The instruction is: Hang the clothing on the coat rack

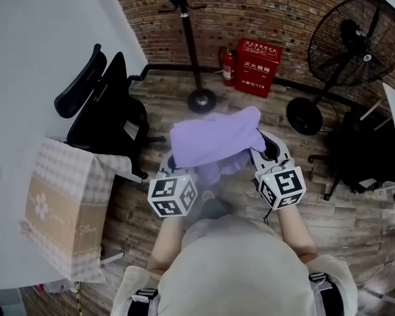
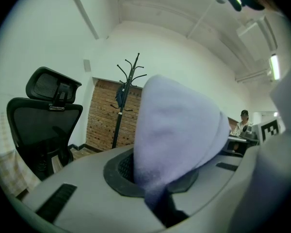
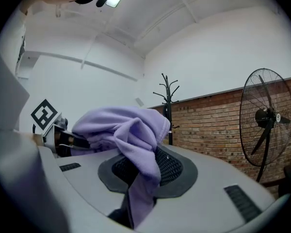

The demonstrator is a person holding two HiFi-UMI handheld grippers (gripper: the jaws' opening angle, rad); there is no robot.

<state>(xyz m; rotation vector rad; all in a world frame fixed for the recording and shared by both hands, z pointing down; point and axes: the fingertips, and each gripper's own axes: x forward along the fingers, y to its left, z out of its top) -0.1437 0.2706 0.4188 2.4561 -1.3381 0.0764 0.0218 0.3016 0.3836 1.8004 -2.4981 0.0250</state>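
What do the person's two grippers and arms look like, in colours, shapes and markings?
The left gripper and right gripper are light grey, with broad rounded jaws carrying dark meshed pads. Each bears a white cube with black square markers. The person wears a light short-sleeved top and dark shoulder straps.

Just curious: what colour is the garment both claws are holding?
The garment is plain lilac, a light purple, seen best in the head view.
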